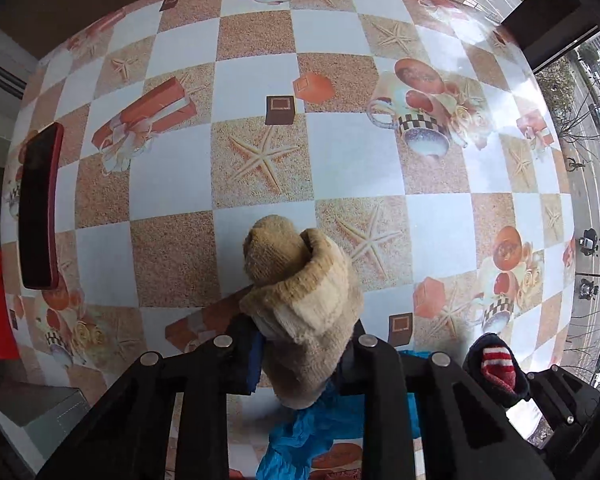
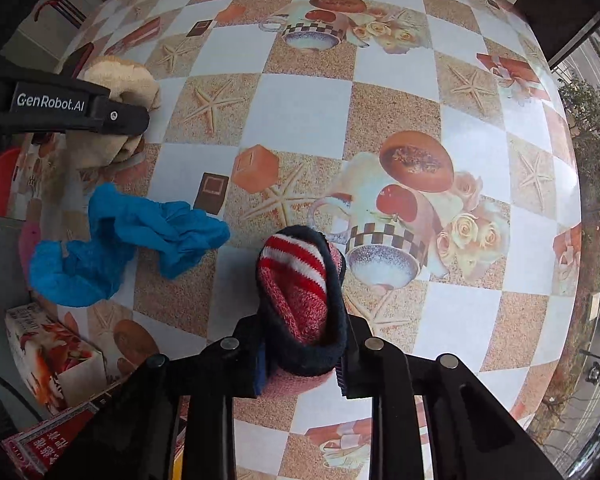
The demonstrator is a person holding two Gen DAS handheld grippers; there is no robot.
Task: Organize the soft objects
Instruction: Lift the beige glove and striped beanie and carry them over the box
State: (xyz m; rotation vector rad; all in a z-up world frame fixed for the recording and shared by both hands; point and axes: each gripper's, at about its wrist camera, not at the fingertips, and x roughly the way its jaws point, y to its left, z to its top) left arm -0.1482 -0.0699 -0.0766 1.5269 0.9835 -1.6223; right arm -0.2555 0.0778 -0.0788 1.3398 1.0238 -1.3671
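My left gripper (image 1: 304,356) is clamped on a rolled beige sock (image 1: 300,300), held above the table (image 1: 260,72); the sock bulges forward and hides both fingertips, so I can't see exactly where the pads bite. My right gripper (image 2: 300,356) pinches a rolled red-and-white striped sock with a navy cuff (image 2: 300,296), its lower end buried between the fingers. A crumpled blue cloth (image 2: 128,240) lies on the checkered tablecloth between the two, partly cut off behind my left gripper's frame in the left wrist view. A dark phone-like slab (image 1: 40,204) lies near the table's far left edge. Boxes (image 2: 56,352) at the lower left are cropped and blurry.
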